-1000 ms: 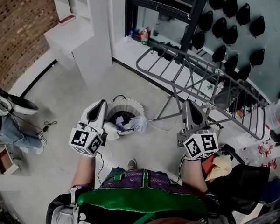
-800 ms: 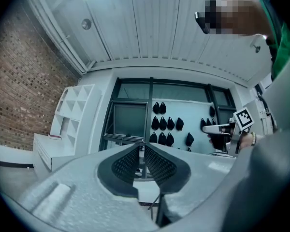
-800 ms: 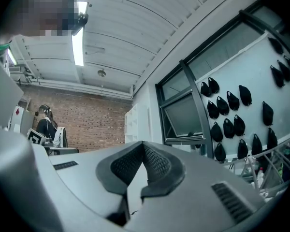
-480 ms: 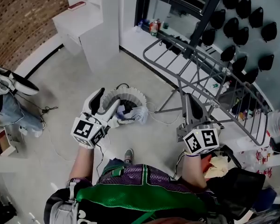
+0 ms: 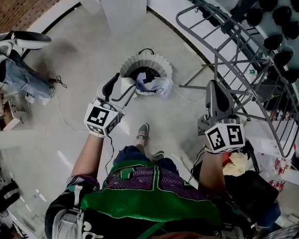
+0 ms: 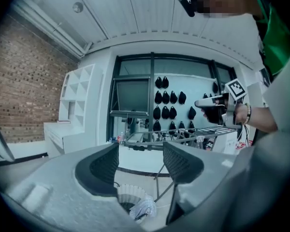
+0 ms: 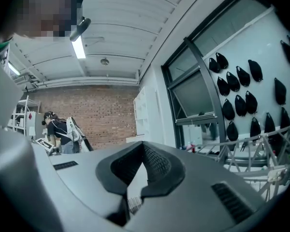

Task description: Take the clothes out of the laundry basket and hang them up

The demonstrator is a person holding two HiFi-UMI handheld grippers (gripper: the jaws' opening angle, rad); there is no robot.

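The white ribbed laundry basket stands on the floor ahead of me, with dark and pale clothes bunched inside and over its near rim. My left gripper hangs just short of the basket's near left rim; its jaws have just been opening and stand open with nothing between them. In the left gripper view the basket and clothes lie low between the jaws of the left gripper. My right gripper is shut and empty, off to the basket's right beside the grey drying rack. Its jaws meet in the right gripper view.
The drying rack's legs reach the floor right of the basket. A white shelf unit stands behind it. A person is at the far left, with a cable on the floor. My shoe is near the basket.
The left gripper went from shut to open. Both grippers sank, the left closing in on the basket's rim. The head view tilted further down.
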